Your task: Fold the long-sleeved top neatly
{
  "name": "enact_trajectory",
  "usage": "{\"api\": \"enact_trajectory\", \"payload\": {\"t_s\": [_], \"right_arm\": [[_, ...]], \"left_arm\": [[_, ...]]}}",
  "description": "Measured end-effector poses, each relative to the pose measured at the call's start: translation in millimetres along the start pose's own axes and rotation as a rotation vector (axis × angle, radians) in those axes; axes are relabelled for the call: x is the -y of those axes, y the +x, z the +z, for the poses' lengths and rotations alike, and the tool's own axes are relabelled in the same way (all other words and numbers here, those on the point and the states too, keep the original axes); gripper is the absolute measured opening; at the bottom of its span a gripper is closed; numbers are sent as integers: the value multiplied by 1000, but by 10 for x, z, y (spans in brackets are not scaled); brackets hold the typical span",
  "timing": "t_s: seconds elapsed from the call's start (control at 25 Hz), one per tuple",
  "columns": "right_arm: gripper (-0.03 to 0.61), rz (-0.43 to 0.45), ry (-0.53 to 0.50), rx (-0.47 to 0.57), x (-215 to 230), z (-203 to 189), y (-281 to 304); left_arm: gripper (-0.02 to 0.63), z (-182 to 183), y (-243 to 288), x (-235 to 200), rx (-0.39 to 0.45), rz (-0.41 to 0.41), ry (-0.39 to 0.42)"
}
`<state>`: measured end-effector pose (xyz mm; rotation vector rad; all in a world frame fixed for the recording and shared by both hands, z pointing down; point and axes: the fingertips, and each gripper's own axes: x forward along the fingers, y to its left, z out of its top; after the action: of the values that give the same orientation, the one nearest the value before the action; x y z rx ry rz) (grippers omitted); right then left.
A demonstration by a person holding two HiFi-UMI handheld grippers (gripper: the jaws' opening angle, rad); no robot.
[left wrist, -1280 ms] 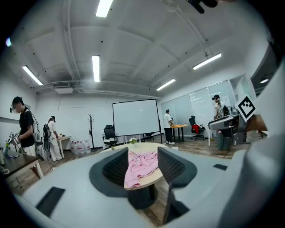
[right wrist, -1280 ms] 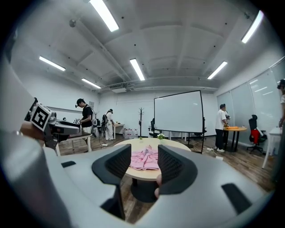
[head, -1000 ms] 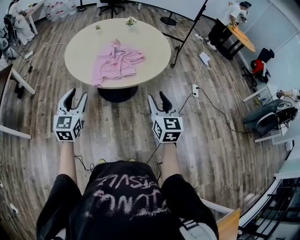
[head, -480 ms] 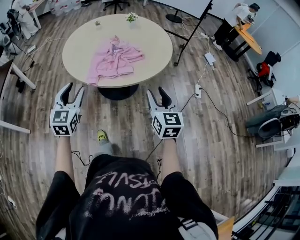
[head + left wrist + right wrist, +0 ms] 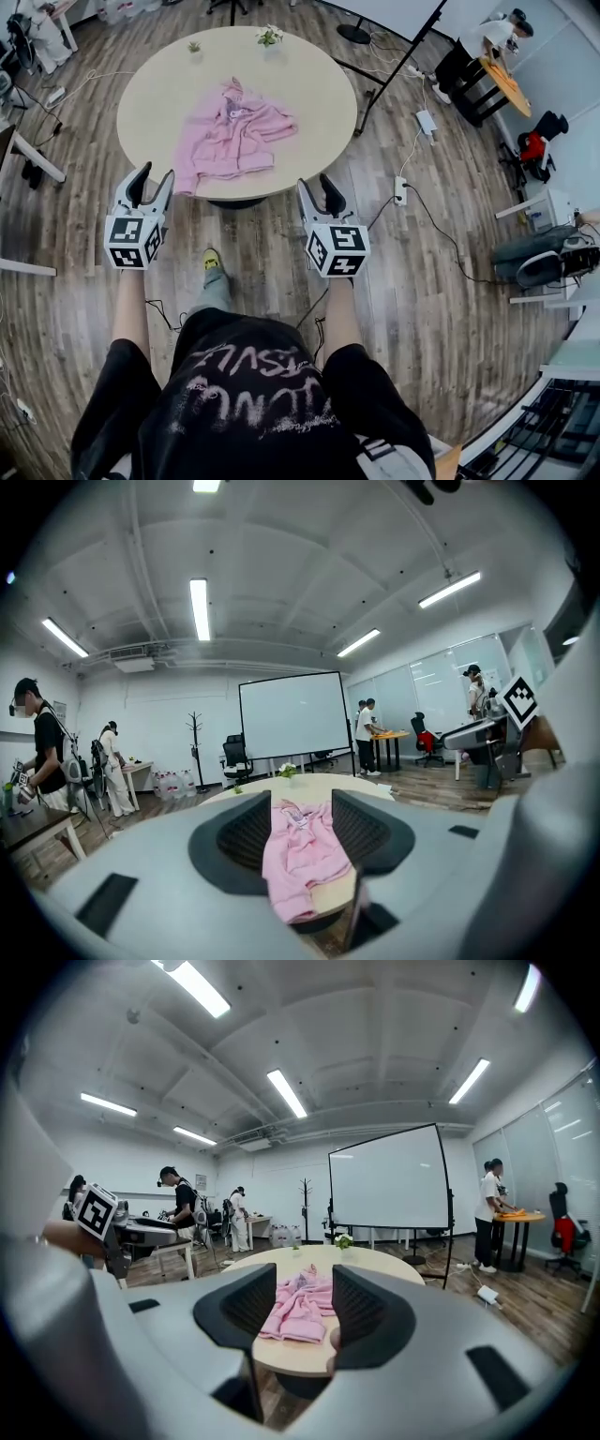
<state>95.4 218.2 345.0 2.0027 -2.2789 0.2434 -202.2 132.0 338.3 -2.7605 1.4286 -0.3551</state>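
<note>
Both tools spread, nothing between the pads. Left gripper (image 5: 153, 174) and right gripper (image 5: 315, 184) sit side by side, roughly level, pointing at the round table (image 5: 314, 131). Both are short of its near rim, over the wood floor (image 5: 422, 300), touching nothing.

Pink long-sleeved top (image 5: 234, 136) lies crumpled on the table, left of centre and toward the near side. One sleeve runs to the near-left rim and appears to lap over the edge, close ahead of the left gripper. In each gripper view the top shows through the gap between the jaws, well beyond them. Right of the garment the tabletop is plain beige out to the rim.

Far rim of the table: two small potted plants (image 5: 269, 36), well apart from the top.

Around the table:
- Near side: dark pedestal (image 5: 234, 200) under the edge. The person's yellow shoe (image 5: 212, 260) is on the boards, between the two grippers.
- Right side: a black stand (image 5: 380, 70) slants past the rim, foot just beside it. A white cable (image 5: 412, 150) and a power strip (image 5: 401, 190) lie on the floor — tightest side.
- Left side: a white desk (image 5: 37, 155), set apart from the rim.
- Beyond the far side: a projection screen (image 5: 386, 1177) and other people (image 5: 478, 42) at desks — well apart from the table.
</note>
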Motion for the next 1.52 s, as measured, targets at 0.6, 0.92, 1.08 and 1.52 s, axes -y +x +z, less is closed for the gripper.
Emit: {"api": "enact_trajectory", "payload": {"t_s": [0.6,0.92,1.08,1.52], "right_arm": [[192,-33,-18,-165,33,74,2224],[192,-34,-64,-260,68,-141,2885],[192,-9,-97,-308,102,-251,3088],[193,157,-169,-442,292,-742,3933]], "left_arm": [[204,-246,1915,-1250,-123,-144,-36],[202,-487,2631,-1525,-176,-241,-10],[202,-542,2941,-1524,-203,-285,19],[204,-726,4012,-1301,-285,-399,160]]}}
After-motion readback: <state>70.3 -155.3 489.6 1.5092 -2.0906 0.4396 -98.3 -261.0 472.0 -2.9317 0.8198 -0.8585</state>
